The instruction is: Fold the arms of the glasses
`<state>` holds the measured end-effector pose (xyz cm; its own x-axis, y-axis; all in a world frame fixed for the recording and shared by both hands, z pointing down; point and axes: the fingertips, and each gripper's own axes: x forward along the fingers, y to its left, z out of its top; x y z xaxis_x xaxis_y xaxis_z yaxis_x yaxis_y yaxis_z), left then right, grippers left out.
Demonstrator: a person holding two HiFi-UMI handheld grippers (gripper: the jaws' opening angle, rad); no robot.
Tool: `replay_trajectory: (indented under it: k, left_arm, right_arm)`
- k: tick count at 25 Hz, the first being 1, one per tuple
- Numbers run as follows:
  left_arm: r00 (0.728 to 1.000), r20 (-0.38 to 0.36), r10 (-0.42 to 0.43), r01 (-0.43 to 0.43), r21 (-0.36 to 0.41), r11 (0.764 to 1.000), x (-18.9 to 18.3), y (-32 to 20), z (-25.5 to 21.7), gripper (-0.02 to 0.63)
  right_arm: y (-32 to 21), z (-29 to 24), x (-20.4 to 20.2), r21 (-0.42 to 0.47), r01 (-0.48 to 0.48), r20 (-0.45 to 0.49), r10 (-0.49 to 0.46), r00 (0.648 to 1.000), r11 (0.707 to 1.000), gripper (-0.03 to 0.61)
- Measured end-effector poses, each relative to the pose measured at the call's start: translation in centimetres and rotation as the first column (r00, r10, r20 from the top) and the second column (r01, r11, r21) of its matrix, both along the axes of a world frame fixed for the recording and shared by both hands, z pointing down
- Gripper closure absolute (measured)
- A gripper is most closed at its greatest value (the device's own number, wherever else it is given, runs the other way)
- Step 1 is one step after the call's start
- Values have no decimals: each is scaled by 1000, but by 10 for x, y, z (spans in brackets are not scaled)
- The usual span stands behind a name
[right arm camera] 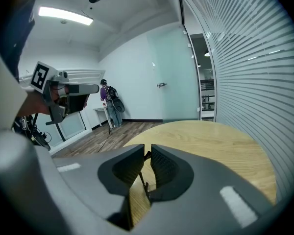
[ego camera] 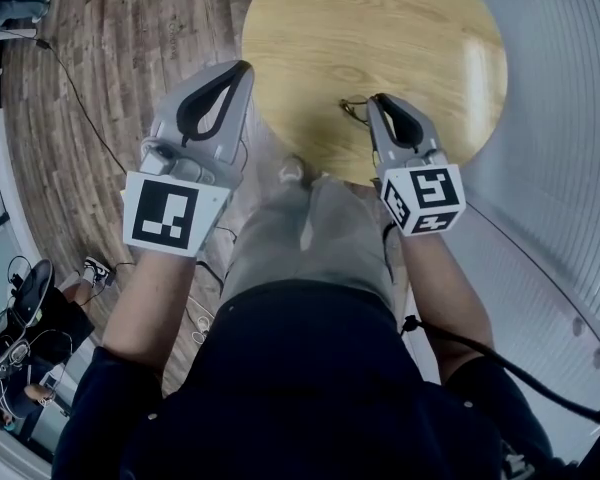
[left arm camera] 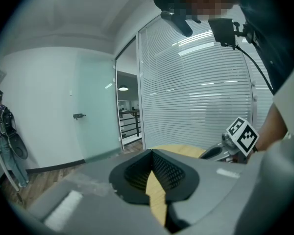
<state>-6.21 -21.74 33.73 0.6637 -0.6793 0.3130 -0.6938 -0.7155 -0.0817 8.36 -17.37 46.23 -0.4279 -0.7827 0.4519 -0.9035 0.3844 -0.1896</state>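
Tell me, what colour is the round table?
The table is light yellow wood, best in the head view.

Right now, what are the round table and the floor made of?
Round table: looks like light wood or wood-look laminate, with visible grain and a glossy sheen that reflects light. Floor: darker wood-look planks, duller, with plank seams showing; whether it is real wood or vinyl cannot be told.

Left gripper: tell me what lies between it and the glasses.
Only bare tabletop, as the head view shows. The left gripper hangs shut at its rim; the glasses are pinched in the tongs of the right gripper.
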Motion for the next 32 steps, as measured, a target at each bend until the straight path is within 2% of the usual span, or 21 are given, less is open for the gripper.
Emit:
replay_trajectory:
  k: [32]
  left_arm:
    - [1000,-1,29,-29,-7,1000,33,15,12,611]
  right_arm:
    - [28,29,32,-43,-46,23,47,999,998,528]
